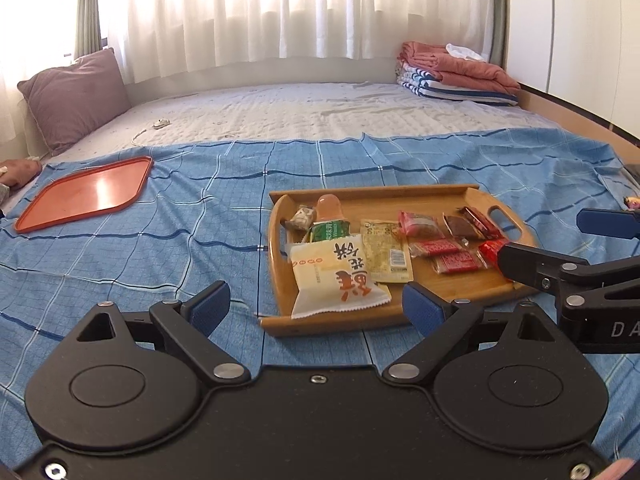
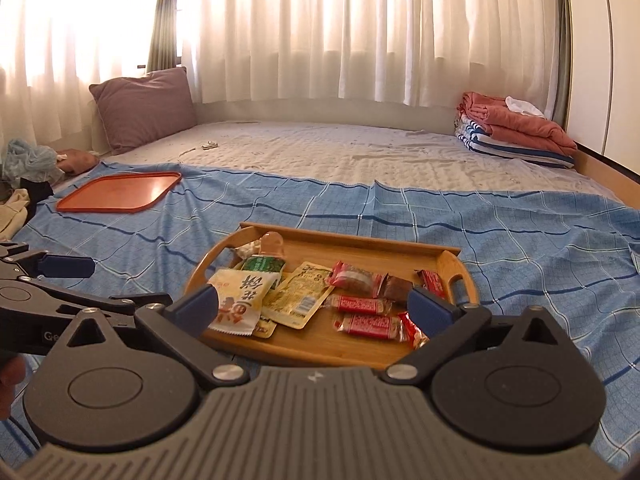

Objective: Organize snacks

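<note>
So the snacks are all heaped in the wooden tray [image 1: 280,216] sitting on the bed's blue sheet [image 1: 120,260], with the orange tray [image 1: 86,194] empty toward the bed's far left corner. Both the left gripper [image 1: 316,306] and right gripper [image 2: 314,308] have their fingers spread wide, holding nothing. Biggest risk I see: the wrappers overlap, so one pinch could drag two packets, and that big white packet [image 1: 332,276] hanging over the rim could slide off.

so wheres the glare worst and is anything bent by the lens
Right wrist view: the curtains blow out to white at upper left. Left wrist view: window light glints off the orange tray. Both views: fisheye bows the bed's far edge and the wall; the snacks stay sharp.
</note>
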The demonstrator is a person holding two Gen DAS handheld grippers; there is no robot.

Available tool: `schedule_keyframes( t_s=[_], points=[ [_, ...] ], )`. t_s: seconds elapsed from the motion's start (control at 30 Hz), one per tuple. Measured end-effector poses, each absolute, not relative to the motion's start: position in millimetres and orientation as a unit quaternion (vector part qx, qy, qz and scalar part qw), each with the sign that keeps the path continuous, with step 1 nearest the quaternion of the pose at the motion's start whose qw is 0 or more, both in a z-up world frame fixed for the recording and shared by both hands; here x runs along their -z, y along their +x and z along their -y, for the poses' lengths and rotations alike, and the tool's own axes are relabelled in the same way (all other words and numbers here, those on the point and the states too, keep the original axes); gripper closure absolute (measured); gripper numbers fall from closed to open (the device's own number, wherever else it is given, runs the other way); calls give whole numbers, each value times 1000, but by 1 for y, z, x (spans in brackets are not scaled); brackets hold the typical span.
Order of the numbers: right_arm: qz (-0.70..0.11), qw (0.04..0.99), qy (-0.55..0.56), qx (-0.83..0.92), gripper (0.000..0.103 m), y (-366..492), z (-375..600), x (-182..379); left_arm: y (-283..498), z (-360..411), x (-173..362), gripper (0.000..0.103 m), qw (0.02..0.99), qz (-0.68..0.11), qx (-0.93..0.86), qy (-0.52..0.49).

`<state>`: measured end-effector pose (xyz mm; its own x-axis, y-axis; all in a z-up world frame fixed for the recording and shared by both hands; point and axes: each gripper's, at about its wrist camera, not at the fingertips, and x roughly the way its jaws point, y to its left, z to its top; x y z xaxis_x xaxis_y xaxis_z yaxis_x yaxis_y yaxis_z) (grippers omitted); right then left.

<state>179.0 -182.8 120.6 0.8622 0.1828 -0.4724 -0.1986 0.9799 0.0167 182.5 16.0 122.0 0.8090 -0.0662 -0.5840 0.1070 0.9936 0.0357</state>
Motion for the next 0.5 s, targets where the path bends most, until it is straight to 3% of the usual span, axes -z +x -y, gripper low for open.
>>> schedule_keyframes(
  t_s=[0.5],
  points=[
    [-220,970,-5,-99,0,93,192,-139,80,-18,-148,7,951,-306,45,8]
  ],
)
